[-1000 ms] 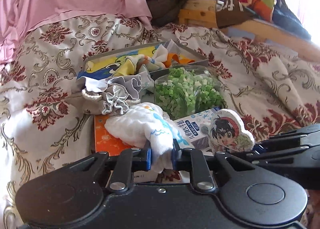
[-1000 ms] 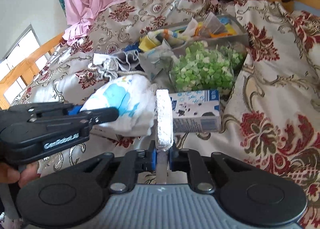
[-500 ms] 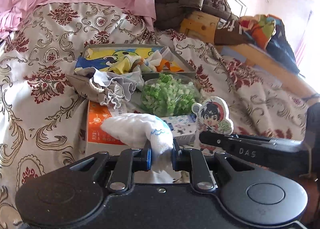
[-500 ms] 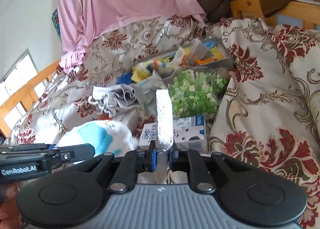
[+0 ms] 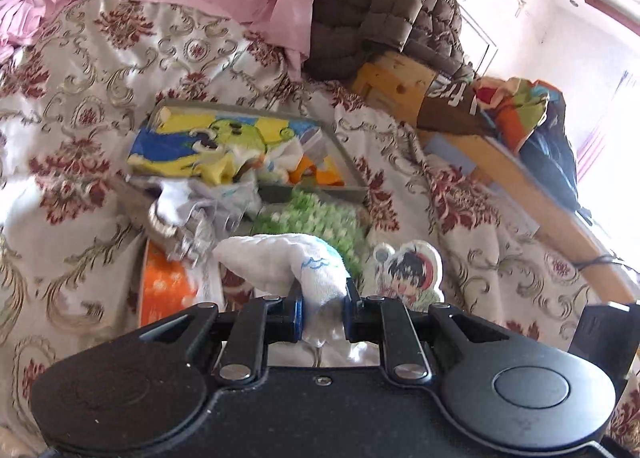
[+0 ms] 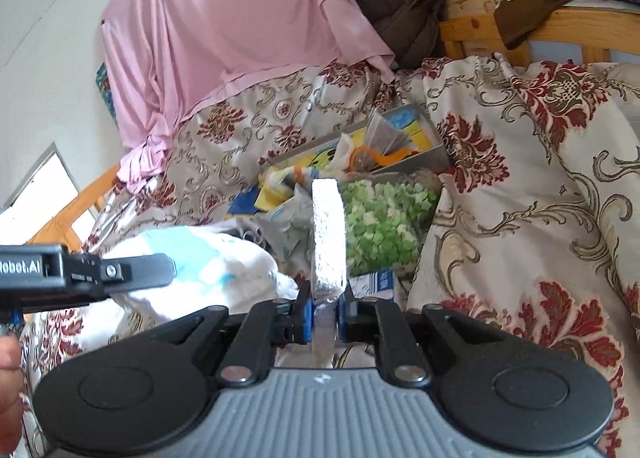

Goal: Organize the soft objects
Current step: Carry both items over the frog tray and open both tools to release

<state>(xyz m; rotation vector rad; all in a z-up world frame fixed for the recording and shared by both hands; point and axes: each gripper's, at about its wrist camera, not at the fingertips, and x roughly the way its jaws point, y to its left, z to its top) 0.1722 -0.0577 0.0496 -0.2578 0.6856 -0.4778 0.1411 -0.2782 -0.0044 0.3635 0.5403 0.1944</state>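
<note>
White muslin cloth [image 5: 288, 258] droops limply, pinched at its bunched end by the left gripper [image 5: 322, 308]. Foam cartoon sponge [image 6: 328, 242], light and squashy, stands clamped by its bottom edge in the right gripper [image 6: 325, 312].

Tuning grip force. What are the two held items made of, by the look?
Left claw: white cloth, likely soft woven cotton, matte; it creases and bunches at the pinch.
Right claw: cartoon pad, probably foam or sponge; its white edge looks porous, thick and stiff enough to stand upright.

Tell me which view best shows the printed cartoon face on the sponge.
The left wrist view: the cartoon sponge faces that camera, its printed character visible. The right wrist view shows only its white edge, clamped upright in the right gripper.
</note>
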